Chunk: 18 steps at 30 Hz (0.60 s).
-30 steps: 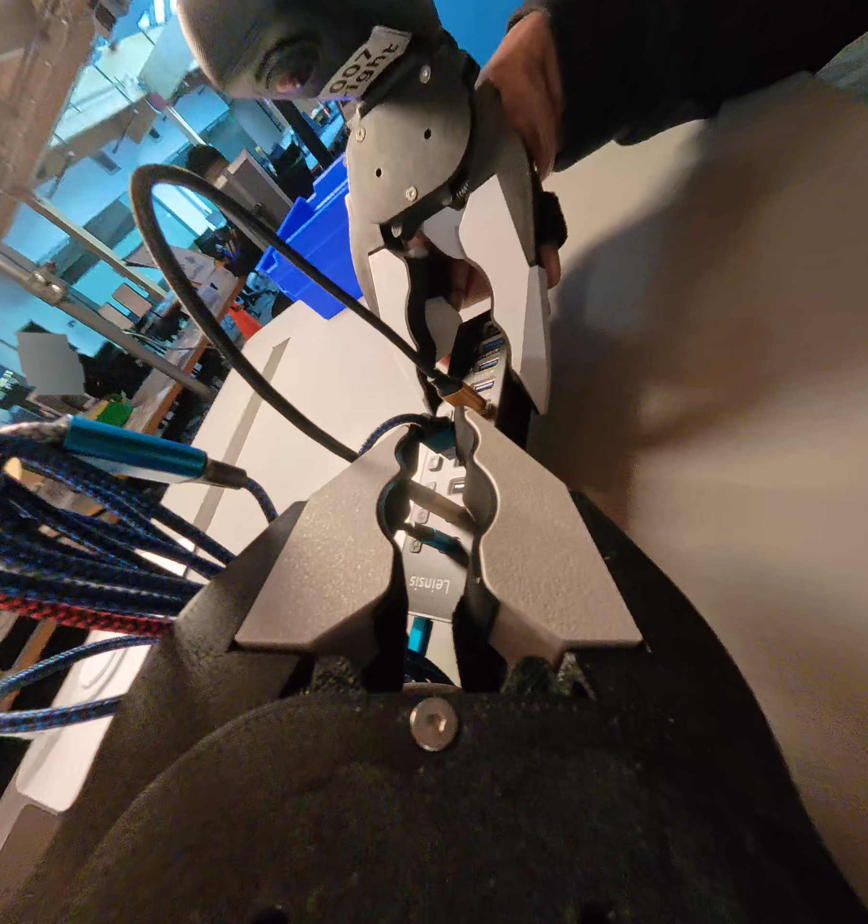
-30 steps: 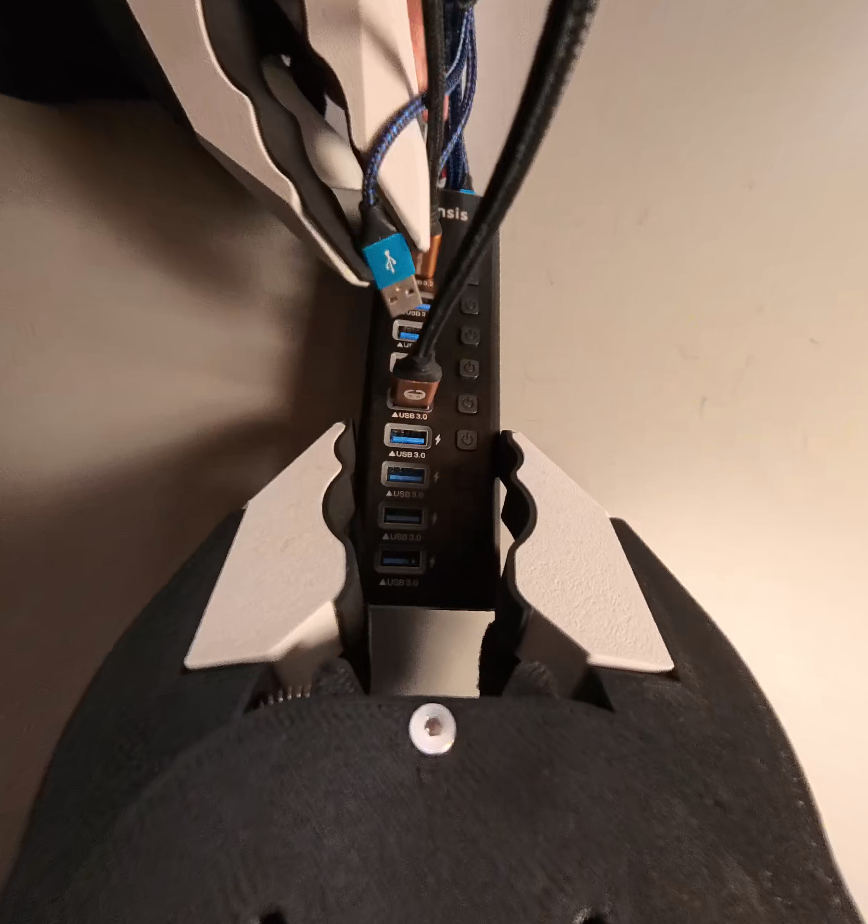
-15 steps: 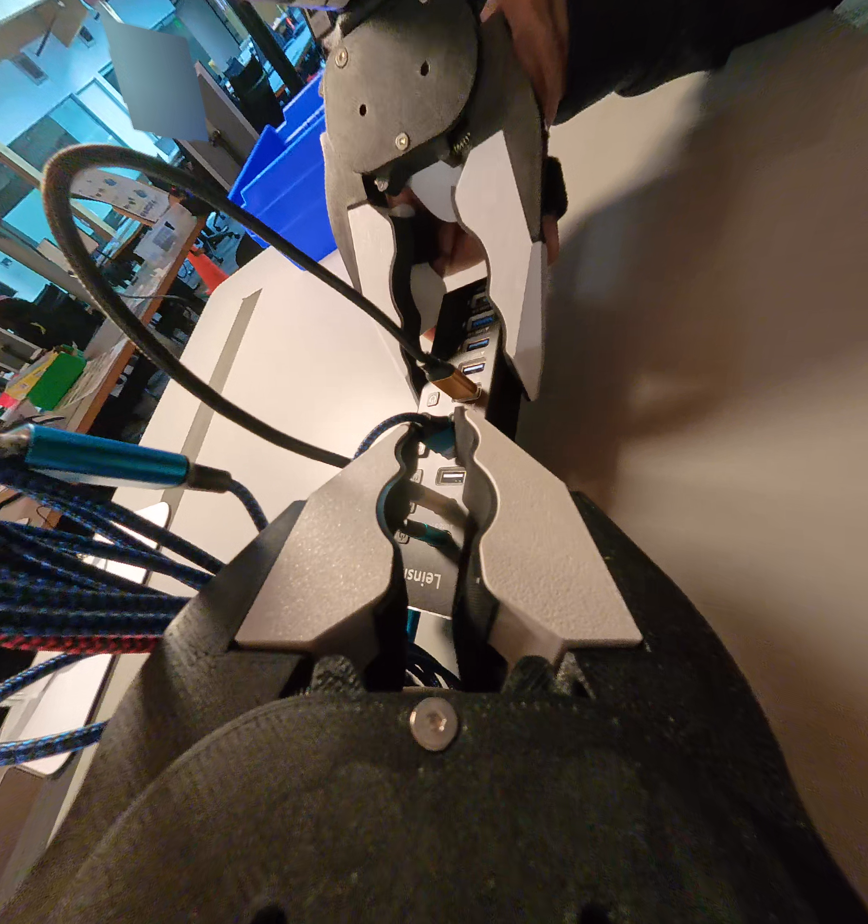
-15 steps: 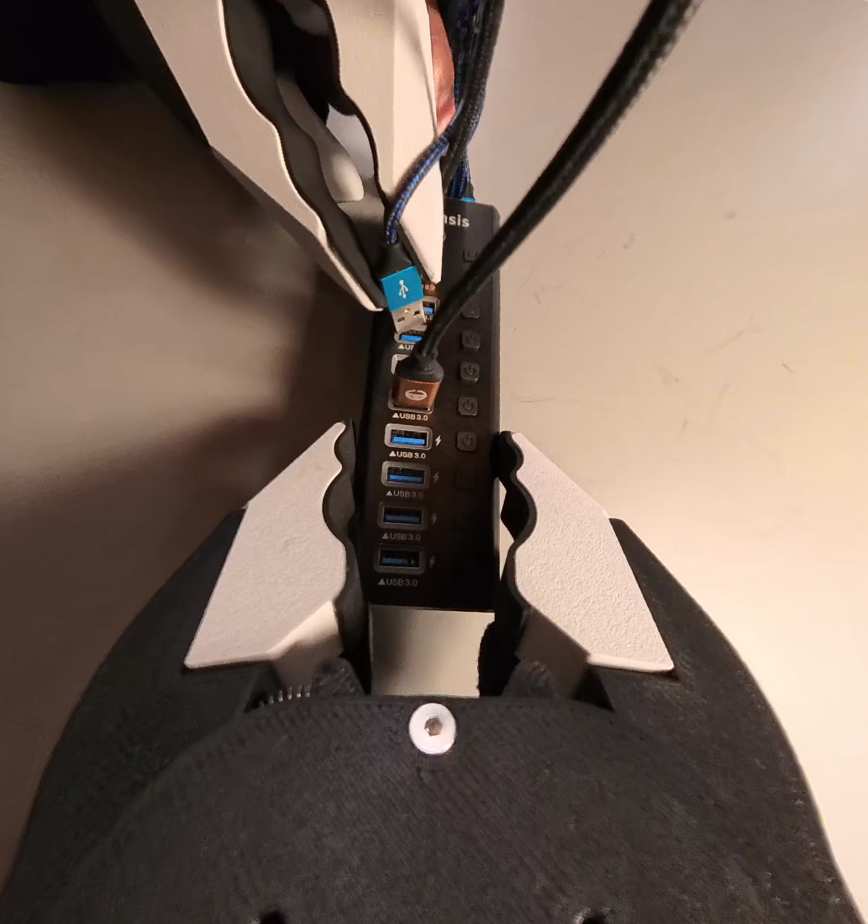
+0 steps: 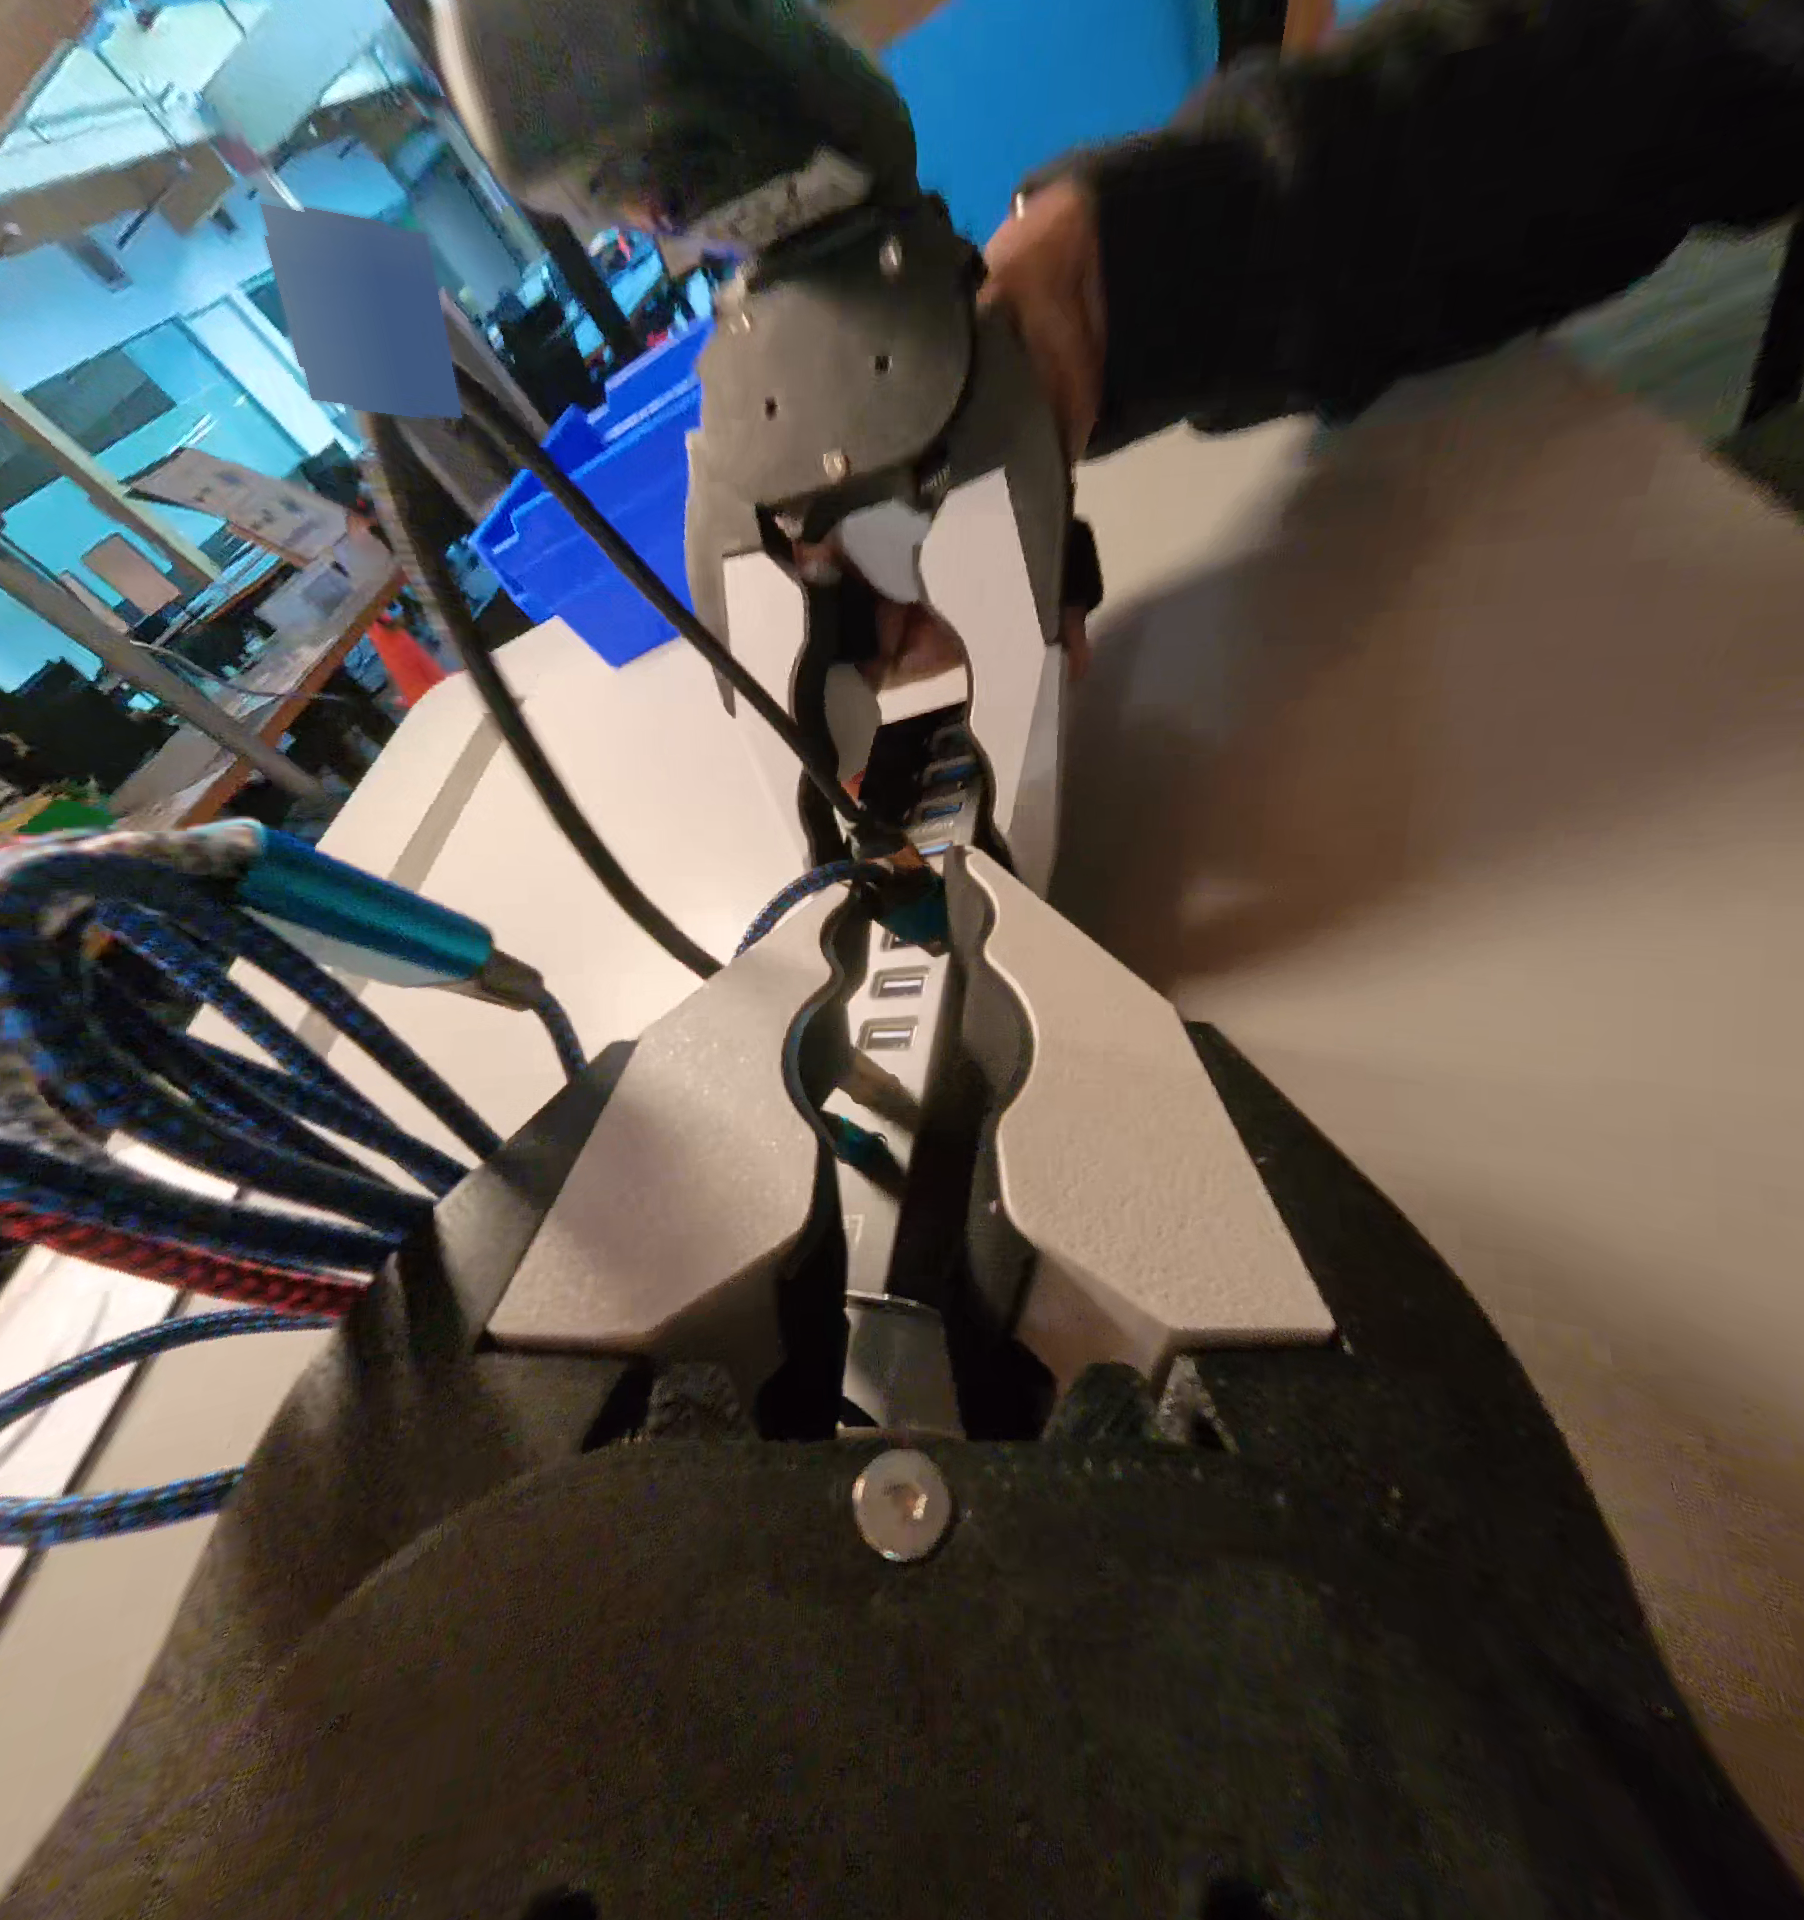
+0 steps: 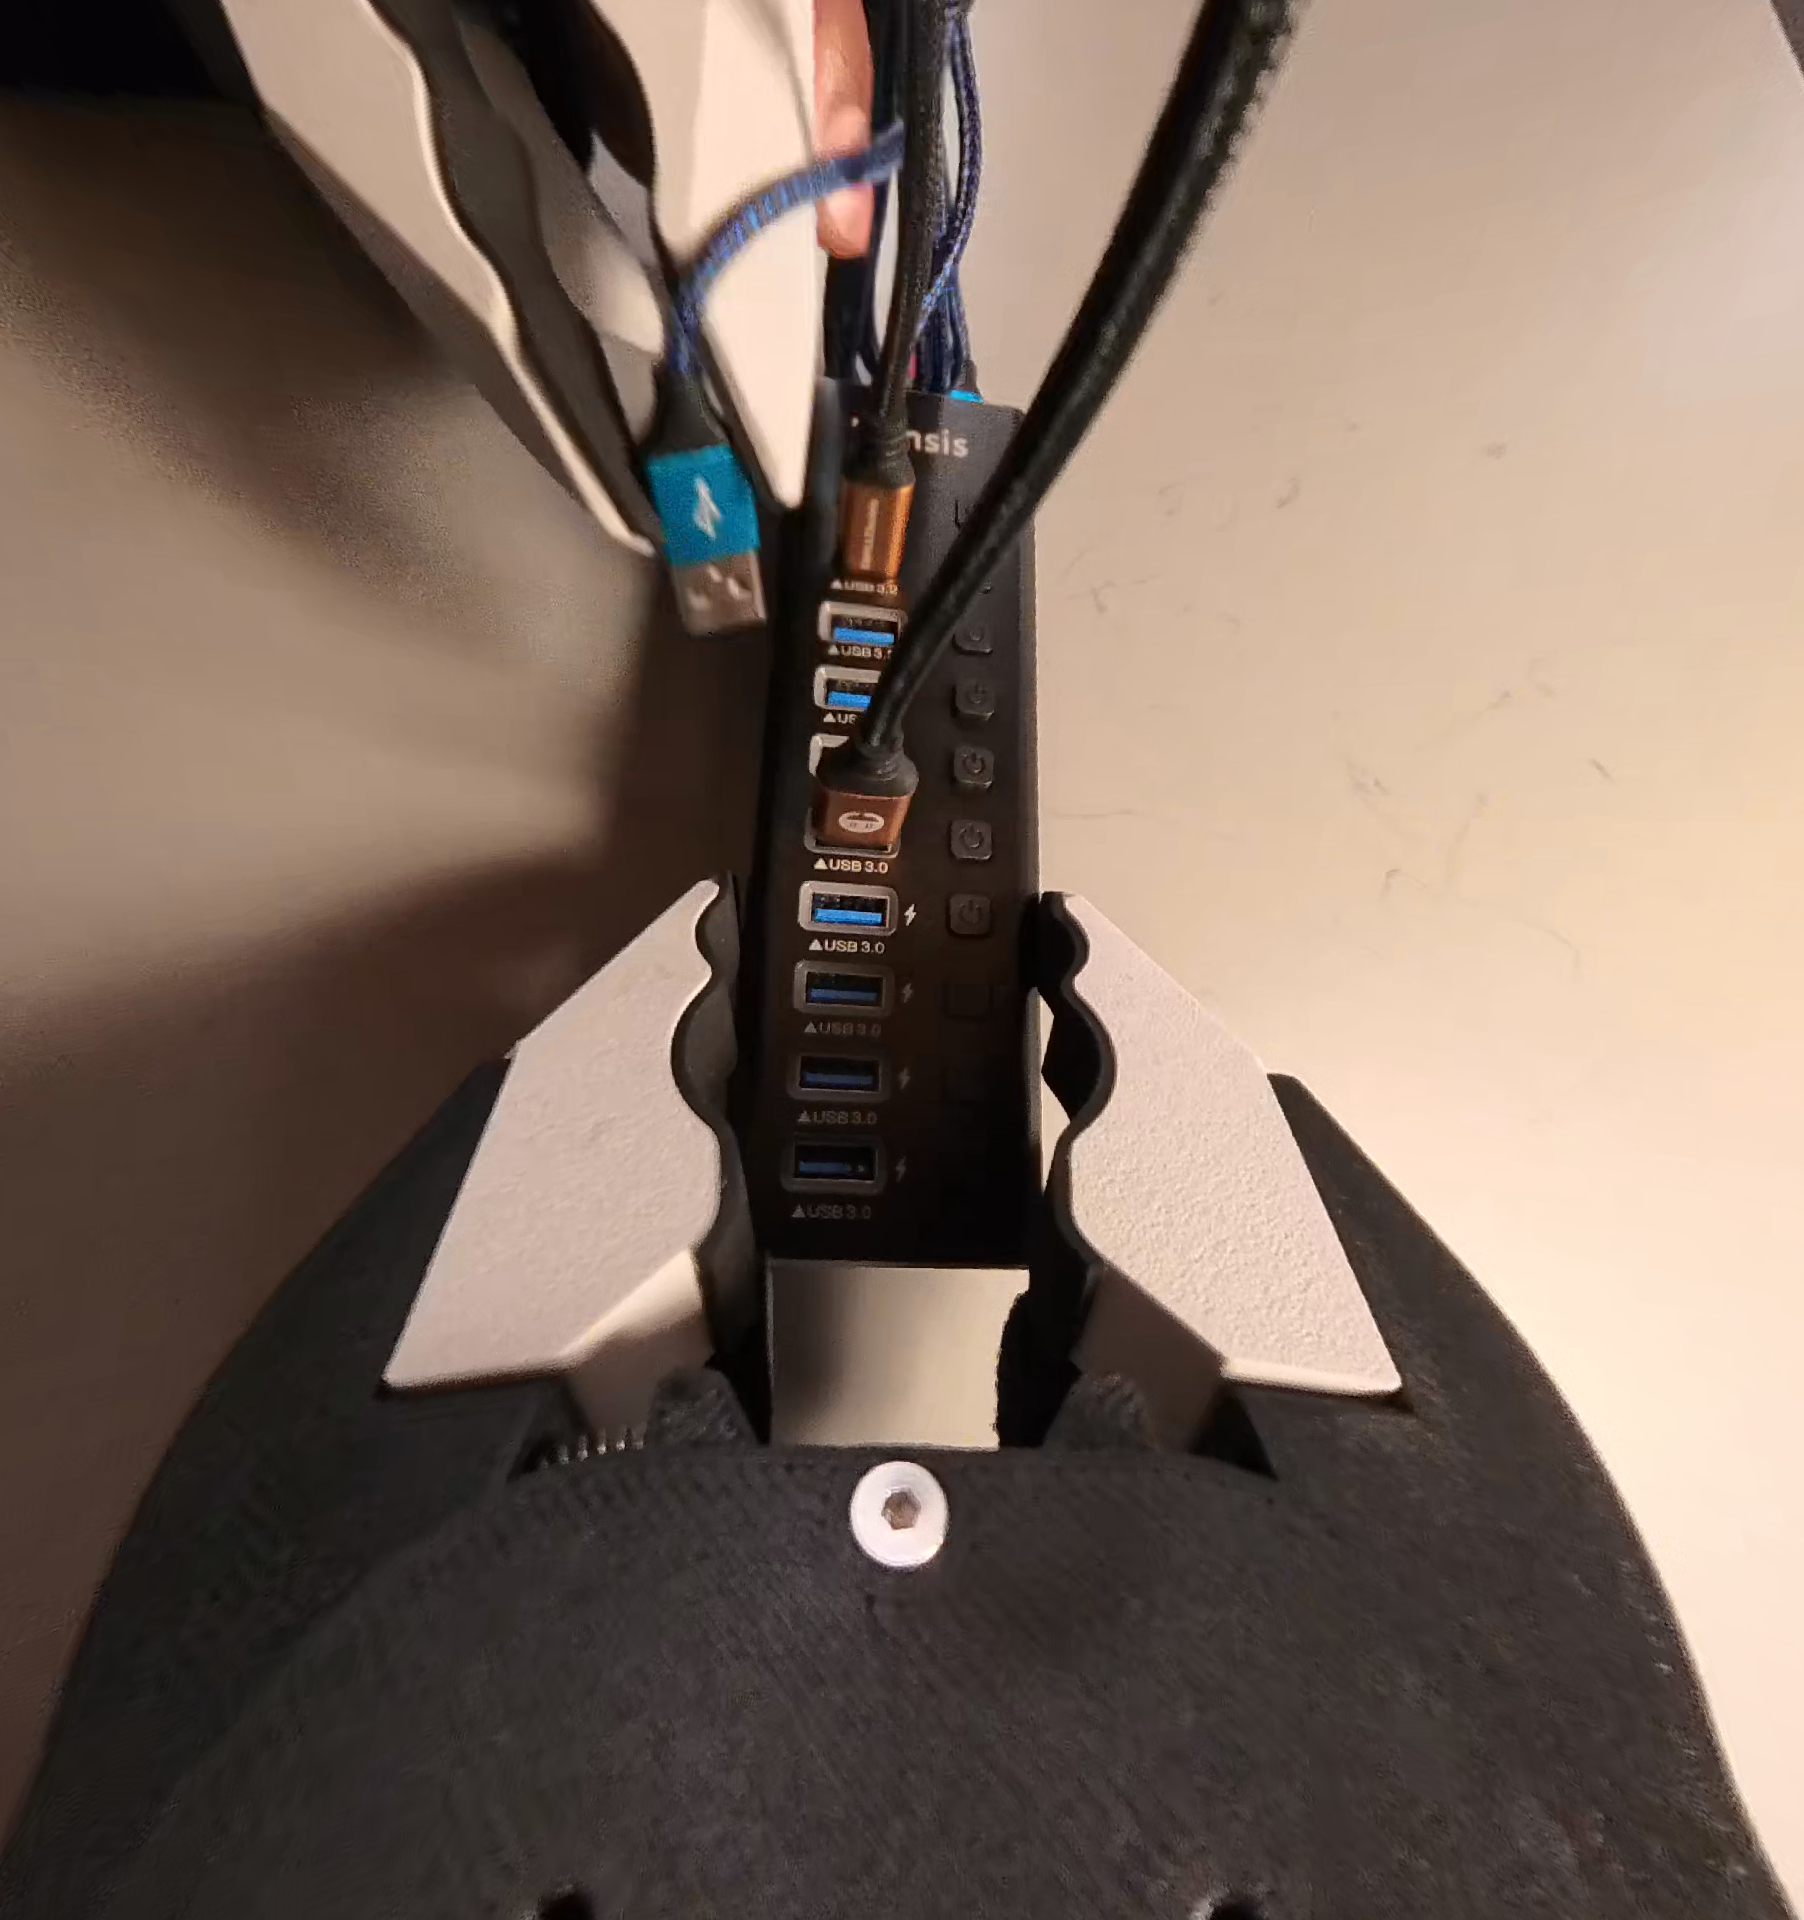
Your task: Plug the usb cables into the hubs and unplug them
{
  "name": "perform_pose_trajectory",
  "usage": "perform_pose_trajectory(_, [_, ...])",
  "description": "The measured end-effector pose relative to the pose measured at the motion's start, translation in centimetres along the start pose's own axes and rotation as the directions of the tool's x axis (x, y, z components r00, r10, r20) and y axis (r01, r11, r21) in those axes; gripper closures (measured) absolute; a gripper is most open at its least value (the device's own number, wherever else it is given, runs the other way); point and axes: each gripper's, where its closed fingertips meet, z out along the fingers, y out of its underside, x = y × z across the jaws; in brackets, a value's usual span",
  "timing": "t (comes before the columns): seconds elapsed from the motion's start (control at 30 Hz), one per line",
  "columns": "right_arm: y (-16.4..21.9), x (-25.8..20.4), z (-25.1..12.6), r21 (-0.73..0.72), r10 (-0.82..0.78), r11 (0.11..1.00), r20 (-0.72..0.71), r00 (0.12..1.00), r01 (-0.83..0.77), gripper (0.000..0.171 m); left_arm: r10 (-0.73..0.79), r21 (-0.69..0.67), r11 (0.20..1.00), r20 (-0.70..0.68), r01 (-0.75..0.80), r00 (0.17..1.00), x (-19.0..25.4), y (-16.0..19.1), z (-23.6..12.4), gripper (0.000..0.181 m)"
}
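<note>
On table [image 6: 1397,727] | black hub [image 6: 991,1039] printed white | blue plug [image 6: 706,520] unplugged

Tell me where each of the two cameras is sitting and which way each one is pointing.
Left wrist view: sits on the left gripper, looking along the USB hub toward the right gripper; its own grey fingers and the person's hand show.
Right wrist view: sits on the right gripper, looking down the hub's port row; its own fingers straddle the hub.
Shared: the hub, the copper plug, the blue plug in the left gripper.
</note>
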Motion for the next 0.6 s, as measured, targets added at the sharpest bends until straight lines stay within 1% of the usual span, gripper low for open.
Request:
perform_pose_trajectory(0.1, [-0.3,0.0,-0.6,0.045,0.001,0.999,0.017,1.000,-0.002,0.114,-0.080,0.092,0.992,-0.014,0.081,0.997,-0.5,-1.4,-1.4,0.164])
perform_pose_trajectory(0.23, [-0.3,0.2,-1.4,0.095,-0.024,0.995,0.023,0.999,0.022,0.114,-0.144,0.203,0.968,-0.042,0.150,0.989,-1.2,-2.9,-3.3,0.164])
perform_pose_trajectory(0.4, [-0.6,0.1,-1.8,0.151,-0.052,0.987,0.017,0.999,0.049,0.114,-0.308,0.306,0.910,0.050,0.279,0.950,-4.8,-3.3,-5.4,0.164])
perform_pose_trajectory(0.47, [-0.9,0.1,-1.8,0.166,-0.071,0.984,0.008,0.997,0.069,0.114,-0.353,0.302,0.902,0.102,0.309,0.930,-5.8,-2.7,-5.4,0.164])
perform_pose_trajectory(0.53, [-1.2,0.0,-1.8,0.176,-0.093,0.980,-0.003,0.996,0.092,0.114,-0.361,0.267,0.913,0.172,0.309,0.917,-6.5,-2.0,-4.8,0.164])
perform_pose_trajectory(0.6, [-1.3,-0.2,-1.8,0.182,-0.114,0.977,-0.007,0.993,0.113,0.114,-0.352,0.232,0.924,0.208,0.304,0.913,-6.7,-1.5,-4.0,0.164])
